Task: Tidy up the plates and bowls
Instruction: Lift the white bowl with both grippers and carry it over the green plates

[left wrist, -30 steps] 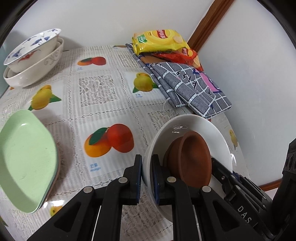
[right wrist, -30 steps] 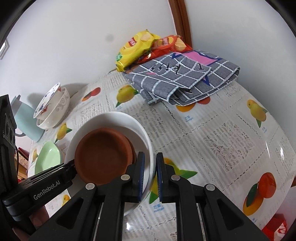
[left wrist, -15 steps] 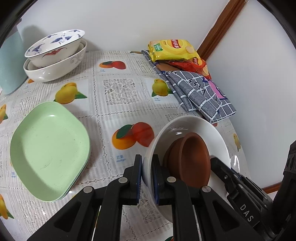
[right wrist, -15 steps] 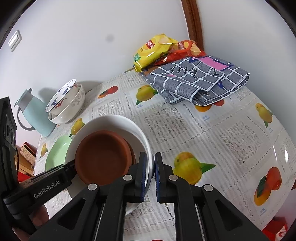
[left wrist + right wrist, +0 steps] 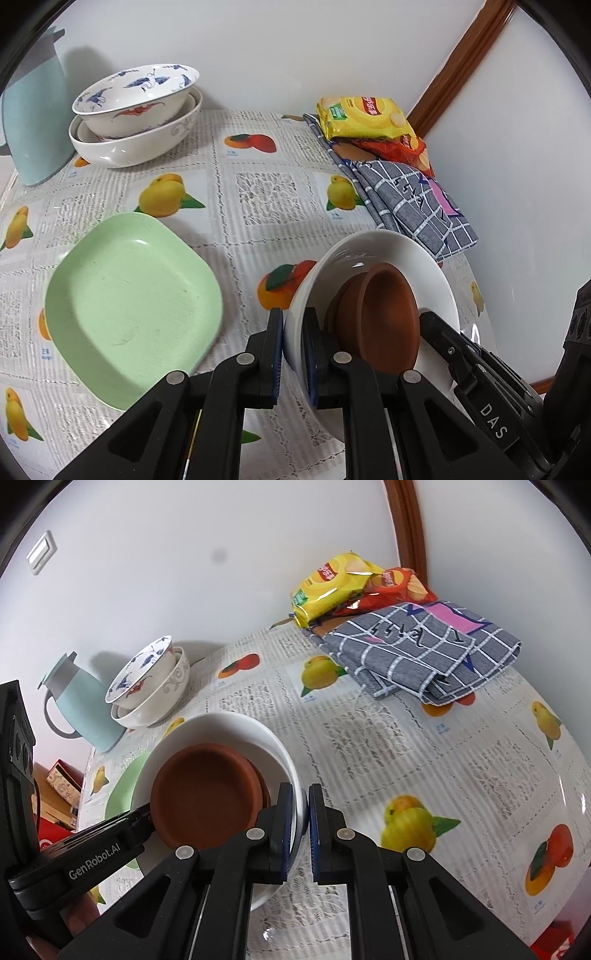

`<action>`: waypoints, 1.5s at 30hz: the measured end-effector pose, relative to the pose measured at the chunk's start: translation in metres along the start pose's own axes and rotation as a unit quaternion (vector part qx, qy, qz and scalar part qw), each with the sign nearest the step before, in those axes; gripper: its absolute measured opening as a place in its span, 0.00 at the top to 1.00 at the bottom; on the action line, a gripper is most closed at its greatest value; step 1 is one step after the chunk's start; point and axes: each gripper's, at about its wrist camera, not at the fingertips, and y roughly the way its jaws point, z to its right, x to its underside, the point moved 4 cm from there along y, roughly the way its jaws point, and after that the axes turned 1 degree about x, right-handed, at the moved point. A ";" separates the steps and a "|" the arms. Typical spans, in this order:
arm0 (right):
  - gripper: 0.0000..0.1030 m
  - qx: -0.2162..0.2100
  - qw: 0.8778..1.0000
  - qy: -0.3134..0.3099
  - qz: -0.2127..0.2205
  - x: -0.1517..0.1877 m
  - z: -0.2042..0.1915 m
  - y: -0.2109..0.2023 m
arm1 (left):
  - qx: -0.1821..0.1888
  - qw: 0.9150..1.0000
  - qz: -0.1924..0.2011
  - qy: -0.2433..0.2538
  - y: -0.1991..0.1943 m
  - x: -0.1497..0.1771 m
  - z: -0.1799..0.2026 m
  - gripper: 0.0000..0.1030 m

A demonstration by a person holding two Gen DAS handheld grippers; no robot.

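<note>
A deep round white ceramic bowl (image 5: 388, 254) is held tilted above the table, and a shallow round terracotta-brown dish (image 5: 384, 317) sits inside it, with a second brown rim showing just beneath. To the left of the white bowl, a pale green rounded-square plastic plate (image 5: 129, 299) lies flat on the table. Far behind that plate, by the wall, a blue-and-red patterned white porcelain bowl (image 5: 136, 98) sits nested in a wider cream bowl (image 5: 140, 146).

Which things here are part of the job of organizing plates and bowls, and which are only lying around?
Job: white bowl, brown dishes, green plates, stacked patterned bowls.

Lying about: chip bags, checked cloth, blue jug.
</note>
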 end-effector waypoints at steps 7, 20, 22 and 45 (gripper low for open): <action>0.92 -0.005 1.000 -0.009 0.006 -0.007 -0.014 -0.002 | -0.001 1.000 0.009 -0.006 -0.010 -0.008 -0.008 0.90; 0.92 -0.011 1.000 -0.020 0.017 -0.018 -0.034 -0.005 | 0.002 1.000 0.021 -0.015 -0.022 -0.019 -0.022 0.90; 0.92 -0.011 1.000 -0.021 0.018 -0.019 -0.037 -0.005 | 0.001 1.000 0.021 -0.017 -0.023 -0.020 -0.025 0.90; 0.92 -0.030 0.999 -0.042 0.013 -0.024 -0.082 0.010 | -0.013 0.999 0.033 -0.040 -0.036 -0.030 -0.069 0.90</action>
